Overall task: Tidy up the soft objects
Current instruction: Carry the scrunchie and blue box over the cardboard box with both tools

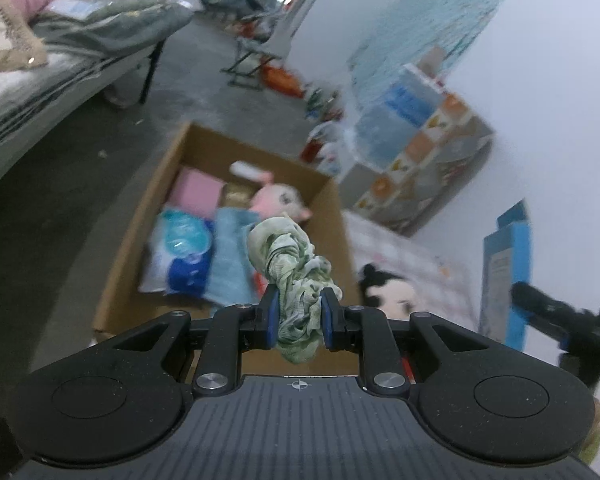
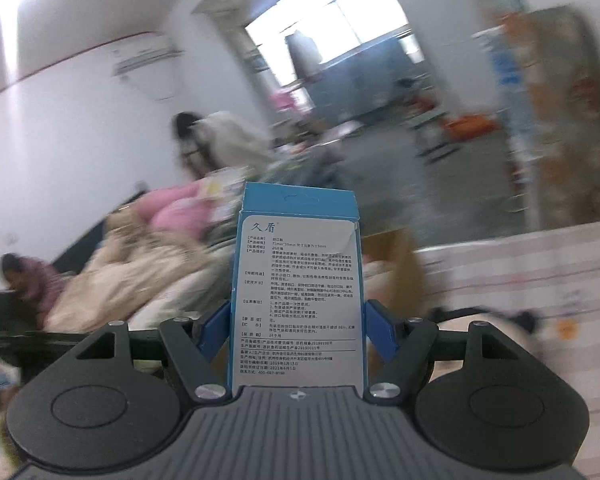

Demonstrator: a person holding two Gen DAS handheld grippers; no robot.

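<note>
L gripper (image 1: 299,312): jaws pressed nearly together, blue pads pinching a bunched pale-green cloth (image 1: 290,276); cloth wad sticks up and fwd past the fingertips, tail hangs below them.
R gripper (image 2: 298,330): jaws spread wide, blue pads clamped on both long sides of a blue-and-white carton (image 2: 298,280); carton stands upright, printed back panel w/ black text faces the camera, blue hang-tab on top.
R gripper, seen from L wrist (image 1: 556,320): dark and blurred at right edge, the same blue carton (image 1: 506,272) rising beside it.
Cardboard box (image 1: 118,280): open-topped, on the floor directly under/ahead of the held cloth.
Box contents: blue-and-white plastic pack (image 1: 180,256) at left; light-blue towel (image 1: 230,260) beside it; pink folded item (image 1: 198,192) behind; pink plush w/ white ear (image 1: 276,198) at far side.
Black-and-white plush (image 1: 384,288): outside the box, just right of it, lying on a pale patterned sheet (image 1: 416,252).
Floor (image 1: 80,208): grey concrete.
Bed (image 1: 32,88): far left, striped cover; grey blanket, beige and pink soft items piled on top.
Patterned cube cabinet (image 1: 412,160): against white wall, right of box.
R wrist background: heavy motion blur; bed w/ pink and beige heaps at left, a person (image 2: 28,284) at far left, window (image 2: 340,12) at back, AC unit (image 2: 144,60) on wall.
</note>
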